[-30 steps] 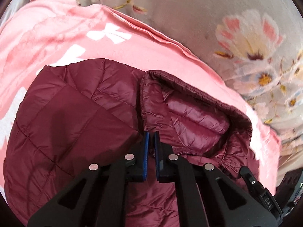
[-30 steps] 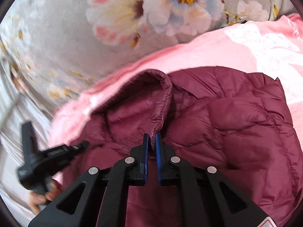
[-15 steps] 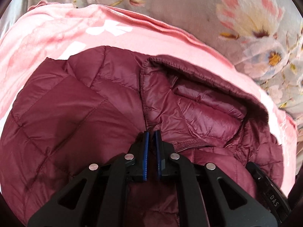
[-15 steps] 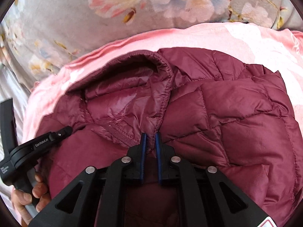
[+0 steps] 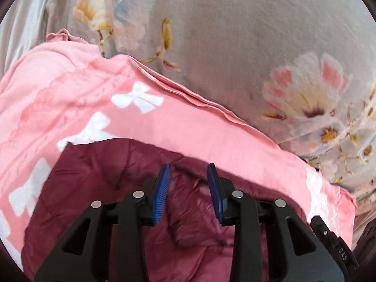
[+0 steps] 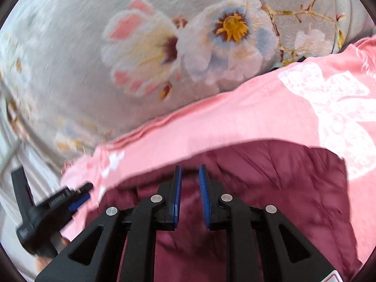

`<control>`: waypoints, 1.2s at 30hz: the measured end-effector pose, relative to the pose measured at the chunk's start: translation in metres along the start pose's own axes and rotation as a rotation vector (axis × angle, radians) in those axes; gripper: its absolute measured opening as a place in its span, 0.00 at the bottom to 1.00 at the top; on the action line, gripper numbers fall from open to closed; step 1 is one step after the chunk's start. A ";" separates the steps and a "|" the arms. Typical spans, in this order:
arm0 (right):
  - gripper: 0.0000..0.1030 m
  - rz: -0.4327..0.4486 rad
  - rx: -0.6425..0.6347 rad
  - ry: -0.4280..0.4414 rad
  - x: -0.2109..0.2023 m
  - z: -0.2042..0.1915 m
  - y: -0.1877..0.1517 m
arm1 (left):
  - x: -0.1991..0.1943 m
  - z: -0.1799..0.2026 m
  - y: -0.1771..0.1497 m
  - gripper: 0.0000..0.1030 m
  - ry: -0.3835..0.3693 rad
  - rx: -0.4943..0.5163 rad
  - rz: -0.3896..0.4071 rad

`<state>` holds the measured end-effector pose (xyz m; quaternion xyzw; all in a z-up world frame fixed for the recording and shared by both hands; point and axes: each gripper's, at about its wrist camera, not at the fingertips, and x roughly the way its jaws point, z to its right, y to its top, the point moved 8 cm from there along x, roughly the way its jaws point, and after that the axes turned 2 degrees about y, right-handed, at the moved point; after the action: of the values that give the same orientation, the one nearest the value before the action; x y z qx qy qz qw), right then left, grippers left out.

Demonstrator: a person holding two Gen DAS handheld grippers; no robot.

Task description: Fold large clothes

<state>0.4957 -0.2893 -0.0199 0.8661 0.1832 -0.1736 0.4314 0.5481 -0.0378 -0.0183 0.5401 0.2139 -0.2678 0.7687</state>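
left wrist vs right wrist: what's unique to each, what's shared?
Left wrist only: white bow prints on the pink cloth, and the left gripper from its own camera, jaws just opened and parted over the collar.

Right wrist only: the left gripper from outside, and the right gripper, jaws also just opened.

Both: maroon jacket on pink cloth, over a floral sheet.

The letters "DAS" stand on the right claw (image 5: 338, 246) body; its other markings seem blurred.
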 end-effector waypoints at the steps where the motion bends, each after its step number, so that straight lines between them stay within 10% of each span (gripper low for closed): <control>1: 0.17 0.005 0.006 -0.004 0.007 0.001 0.004 | 0.007 0.004 0.001 0.31 -0.001 0.000 -0.011; 17: 0.04 -0.179 -0.143 -0.191 0.065 0.031 -0.040 | 0.084 -0.017 -0.040 0.33 0.147 0.051 -0.170; 36: 0.03 -0.205 -0.371 -0.425 0.086 0.023 -0.055 | 0.094 -0.012 -0.055 0.33 0.239 0.184 -0.132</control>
<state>0.5422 -0.2630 -0.1103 0.6936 0.2041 -0.3572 0.5913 0.5847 -0.0586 -0.1196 0.6209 0.3137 -0.2700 0.6657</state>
